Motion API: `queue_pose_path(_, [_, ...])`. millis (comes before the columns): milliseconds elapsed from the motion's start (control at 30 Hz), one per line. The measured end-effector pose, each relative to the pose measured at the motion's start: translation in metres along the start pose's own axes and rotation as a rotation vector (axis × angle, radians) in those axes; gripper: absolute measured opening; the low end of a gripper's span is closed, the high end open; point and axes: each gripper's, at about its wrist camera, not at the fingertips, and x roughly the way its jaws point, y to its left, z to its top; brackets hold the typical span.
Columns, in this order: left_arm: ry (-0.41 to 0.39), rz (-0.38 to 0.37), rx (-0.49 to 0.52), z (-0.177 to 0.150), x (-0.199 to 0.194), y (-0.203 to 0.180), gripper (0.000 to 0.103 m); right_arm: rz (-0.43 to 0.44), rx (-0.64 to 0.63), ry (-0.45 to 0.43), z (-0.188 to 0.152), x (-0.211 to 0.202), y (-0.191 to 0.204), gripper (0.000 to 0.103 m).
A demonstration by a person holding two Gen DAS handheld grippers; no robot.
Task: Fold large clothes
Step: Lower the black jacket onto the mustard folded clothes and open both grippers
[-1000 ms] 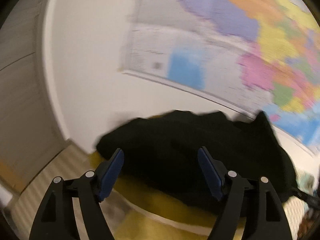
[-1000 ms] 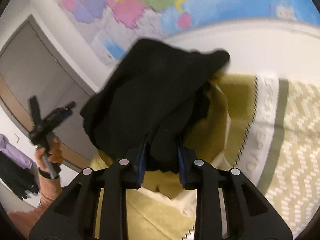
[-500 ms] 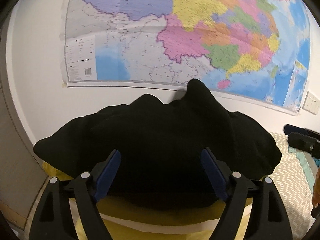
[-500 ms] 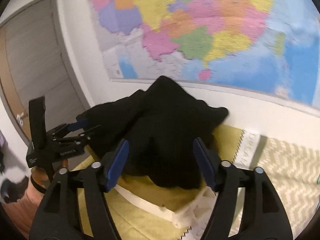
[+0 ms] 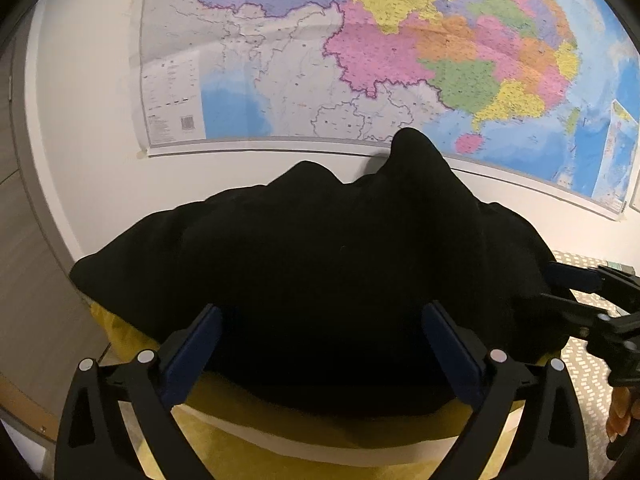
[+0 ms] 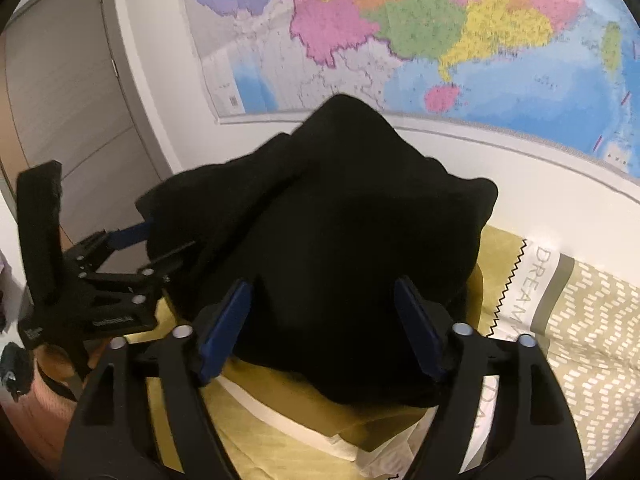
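A large black garment (image 5: 320, 248) lies heaped on the yellow bed cover (image 5: 280, 432), bunched up against the white wall. In the left wrist view my left gripper (image 5: 322, 312) stands wide at the heap's near edge. Its jaws are opening and the blue pads (image 5: 192, 352) flank the cloth without pressing it. In the right wrist view the garment (image 6: 340, 220) fills the centre. My right gripper (image 6: 323, 284) is also opening, with its pads either side of the heap's near fold and clear of it. Each gripper shows in the other's view: left gripper (image 6: 160, 242), right gripper (image 5: 560, 288).
A big coloured map (image 5: 400, 60) hangs on the wall behind the heap. A patterned cover with lettering (image 6: 580, 320) lies to the right. A grey door (image 6: 60, 100) stands on the left. A person's hand (image 6: 44, 384) holds the left gripper.
My right gripper has let go of the black cloth and spread its jaws. The garment has settled as a heap against the wall. The left gripper swung round to face it and widened.
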Motion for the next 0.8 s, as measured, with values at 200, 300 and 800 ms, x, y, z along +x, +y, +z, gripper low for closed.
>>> queue_pose_path(200, [-0.028,0.054,-0.007,-0.007,-0.024,-0.008,0.096,0.0,-0.029,-0.042,-0.009,-0.022,0.011,0.087])
queue_pose_path(300, [-0.03,0.056,-0.028,-0.012,-0.035,-0.011,0.096,-0.007,-0.031,-0.067,-0.015,-0.031,0.014,0.094])
queue_pose_path(800, [-0.047,0.089,-0.034,-0.032,-0.076,-0.04,0.096,-0.029,-0.03,-0.081,-0.039,-0.057,0.023,0.097])
